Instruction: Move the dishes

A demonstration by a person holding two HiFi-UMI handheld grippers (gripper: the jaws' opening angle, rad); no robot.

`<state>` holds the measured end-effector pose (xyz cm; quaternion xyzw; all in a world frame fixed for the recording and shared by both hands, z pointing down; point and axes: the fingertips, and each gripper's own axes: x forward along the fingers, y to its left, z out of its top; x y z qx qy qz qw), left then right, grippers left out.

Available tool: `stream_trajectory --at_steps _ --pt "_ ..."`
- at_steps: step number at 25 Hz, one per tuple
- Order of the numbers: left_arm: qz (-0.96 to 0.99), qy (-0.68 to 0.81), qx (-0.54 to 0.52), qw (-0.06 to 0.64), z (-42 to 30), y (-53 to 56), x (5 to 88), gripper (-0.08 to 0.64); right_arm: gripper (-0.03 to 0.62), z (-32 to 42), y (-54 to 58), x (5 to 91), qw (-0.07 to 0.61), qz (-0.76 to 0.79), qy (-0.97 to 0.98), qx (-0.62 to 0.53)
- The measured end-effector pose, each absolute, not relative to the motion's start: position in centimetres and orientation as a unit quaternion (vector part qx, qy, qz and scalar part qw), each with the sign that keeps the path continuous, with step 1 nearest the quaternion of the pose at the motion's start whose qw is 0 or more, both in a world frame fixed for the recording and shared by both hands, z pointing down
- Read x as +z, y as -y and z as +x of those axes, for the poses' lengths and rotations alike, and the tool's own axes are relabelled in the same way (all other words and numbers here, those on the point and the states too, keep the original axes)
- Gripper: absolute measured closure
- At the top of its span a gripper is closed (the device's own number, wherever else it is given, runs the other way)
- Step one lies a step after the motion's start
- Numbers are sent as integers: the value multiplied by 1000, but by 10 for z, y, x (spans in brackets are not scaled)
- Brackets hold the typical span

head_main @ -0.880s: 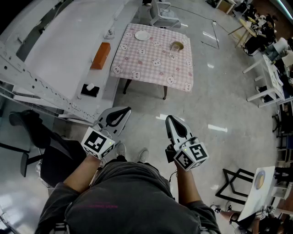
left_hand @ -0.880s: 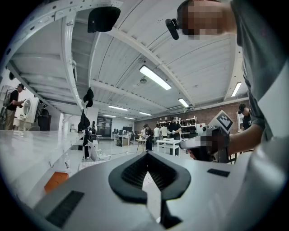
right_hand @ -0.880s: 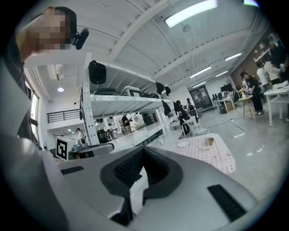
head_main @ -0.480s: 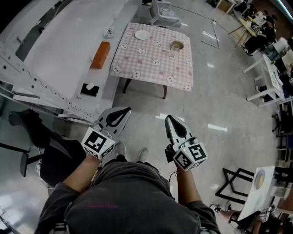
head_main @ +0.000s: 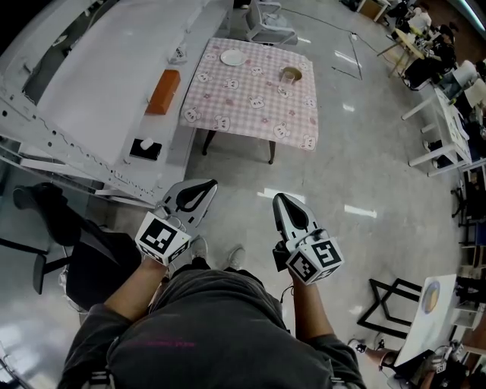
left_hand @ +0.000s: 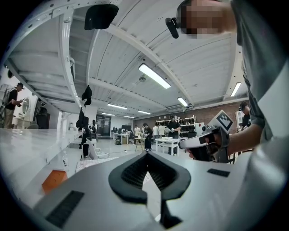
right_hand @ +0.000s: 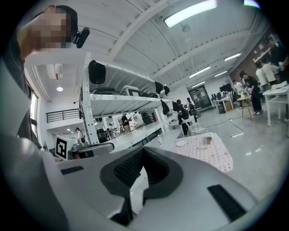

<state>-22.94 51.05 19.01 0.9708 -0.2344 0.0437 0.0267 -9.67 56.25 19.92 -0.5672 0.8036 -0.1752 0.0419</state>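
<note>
A small table [head_main: 250,99] under a pink checked cloth stands across the floor ahead of me. On its far side lie a white plate [head_main: 232,57] and a tan cup [head_main: 291,75]. The right gripper view shows the same plate [right_hand: 180,143] and cup [right_hand: 207,140] in the distance. Both grippers hover near my waist, far short of the table. My left gripper [head_main: 200,185] is shut and holds nothing, and so is my right gripper [head_main: 281,200]. Their closed tips fill the gripper views: the left gripper [left_hand: 146,153] and the right gripper [right_hand: 143,149].
A long white bench [head_main: 114,83] runs along the left, carrying an orange box [head_main: 165,92] and a black tissue box [head_main: 144,149]. A white chair [head_main: 269,23] stands behind the table. A black chair [head_main: 53,220] is at my left; desks [head_main: 448,114] and a black frame [head_main: 391,304] are at the right.
</note>
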Motion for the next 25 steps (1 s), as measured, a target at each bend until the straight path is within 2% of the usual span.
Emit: stream_trajectory --at_steps 25 --pt "960 275 54 22 -164 -548 197 558 588 -20 -589 210 54 -537 -823 -177"
